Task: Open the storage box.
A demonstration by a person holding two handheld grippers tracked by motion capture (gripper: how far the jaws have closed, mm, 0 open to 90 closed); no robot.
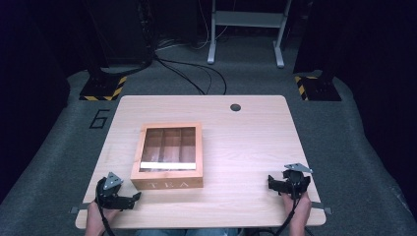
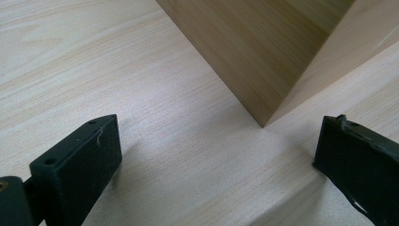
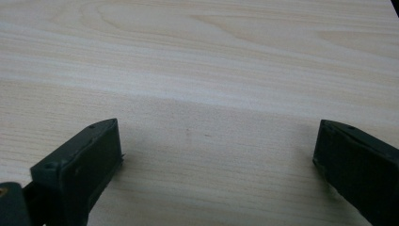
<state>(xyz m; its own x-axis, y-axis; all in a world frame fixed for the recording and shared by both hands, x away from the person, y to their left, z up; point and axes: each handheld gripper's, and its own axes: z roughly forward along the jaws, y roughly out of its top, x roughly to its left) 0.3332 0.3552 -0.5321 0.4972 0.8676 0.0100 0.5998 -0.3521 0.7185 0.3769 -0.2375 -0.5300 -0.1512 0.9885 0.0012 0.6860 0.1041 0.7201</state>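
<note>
high view: tea box (image 1: pixel 167 156) seemingly longer front-to-back, label facing person; both hand-held grippers gape.

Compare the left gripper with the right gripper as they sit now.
The left gripper sits at the near left corner of the table, right beside the tea box; the right gripper sits near the right edge, far from the box. The left gripper view shows the box's corner just ahead; the right gripper view shows bare wood. Both are open, empty and low over the table.
</note>
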